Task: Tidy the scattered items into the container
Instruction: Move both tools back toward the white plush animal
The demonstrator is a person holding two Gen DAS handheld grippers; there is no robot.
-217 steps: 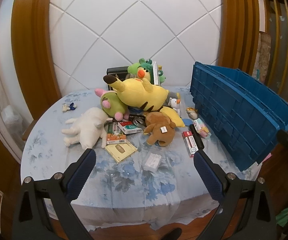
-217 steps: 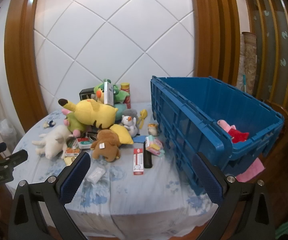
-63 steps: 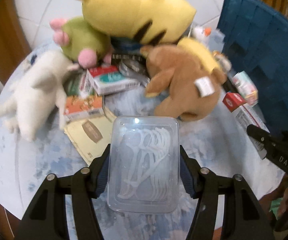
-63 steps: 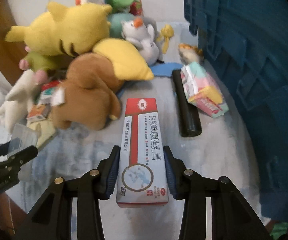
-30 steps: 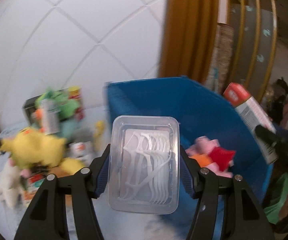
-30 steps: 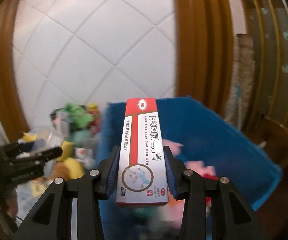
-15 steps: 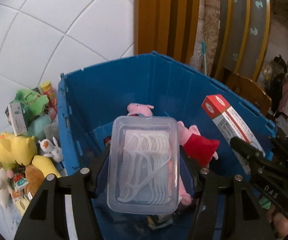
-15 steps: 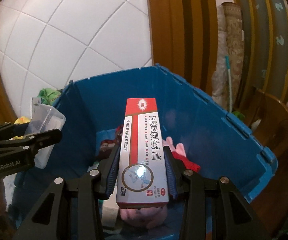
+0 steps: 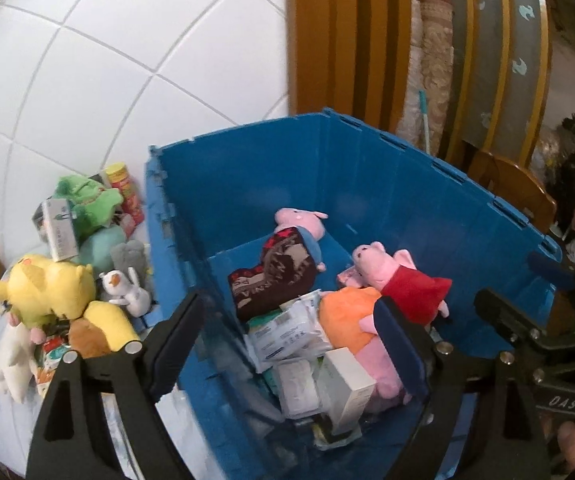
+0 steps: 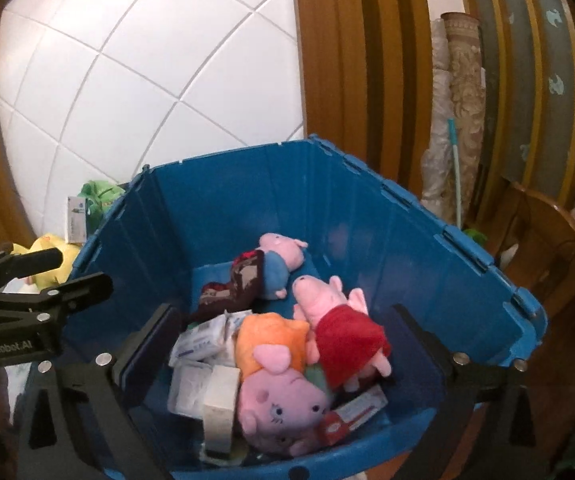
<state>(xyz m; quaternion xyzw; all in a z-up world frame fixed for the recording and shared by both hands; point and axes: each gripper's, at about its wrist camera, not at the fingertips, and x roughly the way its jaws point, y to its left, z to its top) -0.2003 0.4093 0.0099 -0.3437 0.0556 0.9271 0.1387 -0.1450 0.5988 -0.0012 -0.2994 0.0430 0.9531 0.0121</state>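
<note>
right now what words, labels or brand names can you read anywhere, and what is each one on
"GenRobot.AI": on the body of the left hand-held gripper, seen from the right wrist view.
"DAS": on the body of the right hand-held gripper, seen from the left wrist view.
Red and white box in the blue crate: print too blurred to read.
White packets in the crate: blue print too small to read.
Dark red cloth: letters too blurred to read.

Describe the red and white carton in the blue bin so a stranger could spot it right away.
Look inside the big blue plastic crate, at its near corner. The long red and white cardboard carton lies beside the large pink pig plush in orange, below the one in the red dress. It's the only hard red box.
</note>
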